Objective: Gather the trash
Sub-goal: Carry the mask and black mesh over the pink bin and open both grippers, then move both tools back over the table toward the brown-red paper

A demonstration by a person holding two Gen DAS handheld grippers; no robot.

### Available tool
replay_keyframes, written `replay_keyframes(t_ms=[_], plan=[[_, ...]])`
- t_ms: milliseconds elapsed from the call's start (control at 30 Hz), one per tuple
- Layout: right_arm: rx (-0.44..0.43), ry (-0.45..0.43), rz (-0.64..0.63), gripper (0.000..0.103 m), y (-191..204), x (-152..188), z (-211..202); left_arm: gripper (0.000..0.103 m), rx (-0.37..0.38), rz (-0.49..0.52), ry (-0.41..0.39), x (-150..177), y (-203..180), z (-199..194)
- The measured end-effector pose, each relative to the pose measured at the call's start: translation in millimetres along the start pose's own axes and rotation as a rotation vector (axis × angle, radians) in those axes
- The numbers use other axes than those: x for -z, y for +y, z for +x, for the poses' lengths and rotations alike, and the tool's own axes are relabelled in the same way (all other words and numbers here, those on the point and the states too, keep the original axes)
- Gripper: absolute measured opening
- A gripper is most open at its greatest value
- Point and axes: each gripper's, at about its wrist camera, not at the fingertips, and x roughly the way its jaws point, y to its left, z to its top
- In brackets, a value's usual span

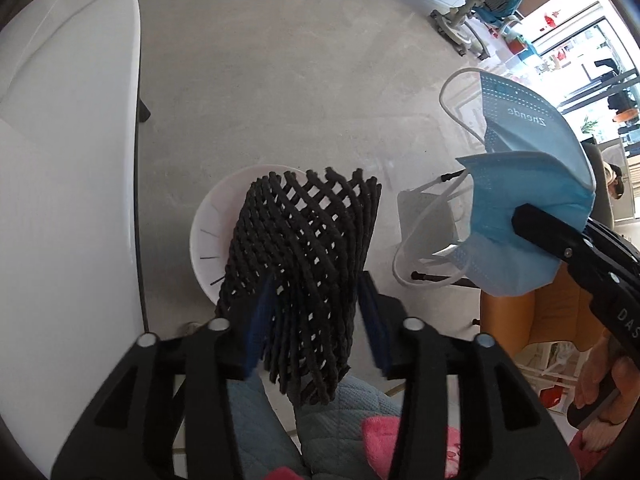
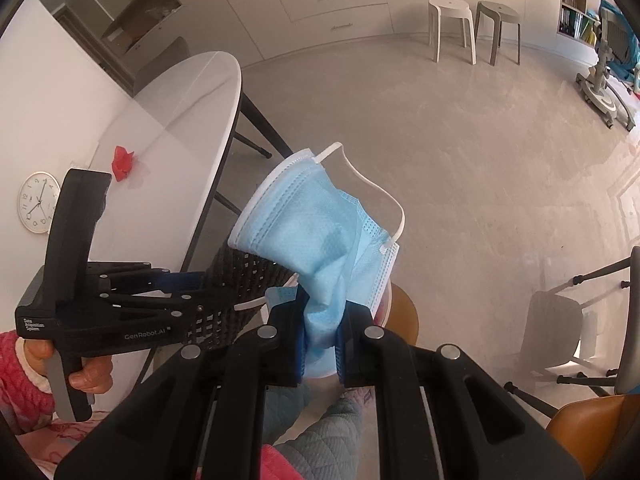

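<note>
My left gripper (image 1: 316, 320) is shut on a folded black mesh mat (image 1: 304, 252) and holds it in the air over the floor, above a white round bin (image 1: 208, 236). My right gripper (image 2: 320, 340) is shut on a blue face mask (image 2: 316, 236) with white ear loops. In the left wrist view the mask (image 1: 516, 192) hangs to the right of the mat, pinched by the right gripper's fingers (image 1: 552, 236). In the right wrist view the left gripper (image 2: 224, 284) with the mat (image 2: 240, 276) is at the left, beside the mask. A red crumpled scrap (image 2: 123, 162) lies on the white table (image 2: 168, 128).
The white table (image 1: 60, 140) stands at the left with dark legs. An orange chair (image 1: 516, 320) and a grey chair (image 2: 560, 332) are at the right. Two stools (image 2: 476, 28) stand at the far wall. A wall clock (image 2: 38, 202) is at the left.
</note>
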Motion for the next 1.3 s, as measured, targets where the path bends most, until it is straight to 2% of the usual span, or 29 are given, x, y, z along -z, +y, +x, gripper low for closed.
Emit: replay_keyframes(t_ms=[133,333,500,700,800,867,967,1133,1300], plan=[[-0.008,0.004,-0.002,0.013,-4.5,3.7,-1.2,0.062,-0.003,0.001,-0.019,-1.5,-0.8,-5.1],[-0.029,0.023,-0.007,0.014,-6.5,6.1,11.8,0.067,-0.034,-0.01,-0.077,4.0,9.3,-35.4],[-0.046,0.069,-0.017,0.014,-6.6,13.4,42.5,0.075,-0.078,-0.05,-0.164,14.6,26.3,-77.1],[-0.049,0.163,-0.027,0.015,-4.1,31.0,101.3,0.086,-0.139,-0.144,-0.247,33.4,59.2,-126.8],[-0.052,0.217,-0.007,0.027,-5.9,39.0,130.0,0.088,-0.168,-0.198,-0.271,43.1,73.7,-141.5],[-0.047,0.251,-0.003,0.042,-5.4,42.4,147.0,0.089,-0.193,-0.224,-0.278,52.4,84.9,-147.5],[-0.033,0.274,-0.009,0.054,-1.1,44.2,157.8,0.089,-0.214,-0.257,-0.276,60.6,99.0,-152.0],[-0.022,0.263,-0.01,0.06,10.4,35.6,147.0,0.089,-0.221,-0.307,-0.282,76.9,126.3,-157.1],[-0.011,0.172,-0.05,0.069,42.3,11.5,111.9,0.089,-0.217,-0.335,-0.305,89.4,149.2,-167.5]])
